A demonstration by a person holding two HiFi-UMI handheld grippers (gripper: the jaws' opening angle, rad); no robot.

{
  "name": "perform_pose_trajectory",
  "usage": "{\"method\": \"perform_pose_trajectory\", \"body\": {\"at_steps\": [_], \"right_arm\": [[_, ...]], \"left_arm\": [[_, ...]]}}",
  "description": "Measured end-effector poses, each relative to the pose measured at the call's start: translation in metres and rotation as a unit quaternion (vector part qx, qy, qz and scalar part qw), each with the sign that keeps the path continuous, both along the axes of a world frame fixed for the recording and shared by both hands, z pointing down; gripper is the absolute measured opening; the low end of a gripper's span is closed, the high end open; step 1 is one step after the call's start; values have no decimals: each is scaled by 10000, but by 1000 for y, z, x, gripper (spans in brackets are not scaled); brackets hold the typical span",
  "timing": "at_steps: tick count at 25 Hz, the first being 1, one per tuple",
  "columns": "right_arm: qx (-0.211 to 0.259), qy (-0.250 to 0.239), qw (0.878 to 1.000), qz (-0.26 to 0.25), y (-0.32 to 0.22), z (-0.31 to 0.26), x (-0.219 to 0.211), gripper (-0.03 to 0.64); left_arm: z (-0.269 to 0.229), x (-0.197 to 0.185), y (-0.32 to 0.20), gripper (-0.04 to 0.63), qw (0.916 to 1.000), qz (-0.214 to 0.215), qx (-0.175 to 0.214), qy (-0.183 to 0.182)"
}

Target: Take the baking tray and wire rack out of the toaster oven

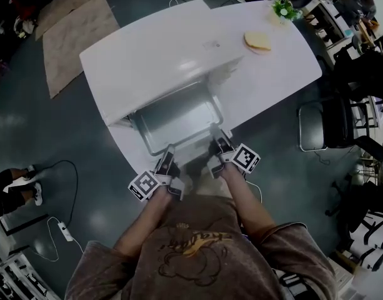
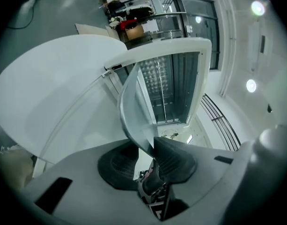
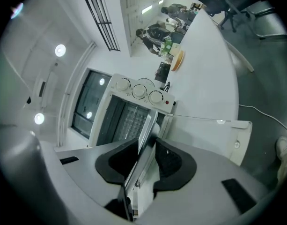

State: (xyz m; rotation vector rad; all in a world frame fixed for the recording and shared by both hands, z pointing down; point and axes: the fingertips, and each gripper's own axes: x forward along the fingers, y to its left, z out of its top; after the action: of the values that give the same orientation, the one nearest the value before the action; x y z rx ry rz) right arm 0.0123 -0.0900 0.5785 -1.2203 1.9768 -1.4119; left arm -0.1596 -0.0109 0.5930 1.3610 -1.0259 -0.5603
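Note:
A shallow metal baking tray point(image 1: 179, 116) sticks out of the front of the white toaster oven point(image 1: 154, 61), over its lowered door. My left gripper point(image 1: 167, 162) is shut on the tray's near rim at the left, and my right gripper point(image 1: 217, 145) is shut on the same rim at the right. In the left gripper view the tray's rim point(image 2: 133, 114) runs edge-on between the pads of the left gripper point(image 2: 150, 150). The right gripper view shows the rim point(image 3: 146, 134) pinched in the right gripper point(image 3: 144, 159), with the oven's knobs point(image 3: 139, 91) and dark cavity point(image 3: 127, 121) behind. I cannot make out the wire rack.
The oven stands on a white table point(image 1: 285, 67) with a piece of bread point(image 1: 258, 40) and a small plant point(image 1: 283, 8) at its far right. Office chairs point(image 1: 322, 125) stand to the right, a rug point(image 1: 72, 24) lies at the upper left, and a cable point(image 1: 61, 229) runs over the floor.

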Motion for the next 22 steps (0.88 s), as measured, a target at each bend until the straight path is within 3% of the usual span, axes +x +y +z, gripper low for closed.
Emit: {"method": "perform_pose_trajectory", "body": {"at_steps": [3,8,12,15,22], "right_arm": [[-191,-38,9996,216,14,2,5,107],[-589,120,9969,501,42,11,18,106],[-260,-11,9978,603,63,4,25,107],[-254,-46,9962,836,85,7,35,106],[-321,-94,9863,1612,133,5,70,109]], "left_arm": [[-8,3,6,96,9996,152,209,81],[-6,8,23,97,9992,334,123,175],[-9,16,36,97,9973,675,170,217],[-7,20,45,95,9944,1030,243,58],[-12,52,56,95,9820,1868,281,75]]}}
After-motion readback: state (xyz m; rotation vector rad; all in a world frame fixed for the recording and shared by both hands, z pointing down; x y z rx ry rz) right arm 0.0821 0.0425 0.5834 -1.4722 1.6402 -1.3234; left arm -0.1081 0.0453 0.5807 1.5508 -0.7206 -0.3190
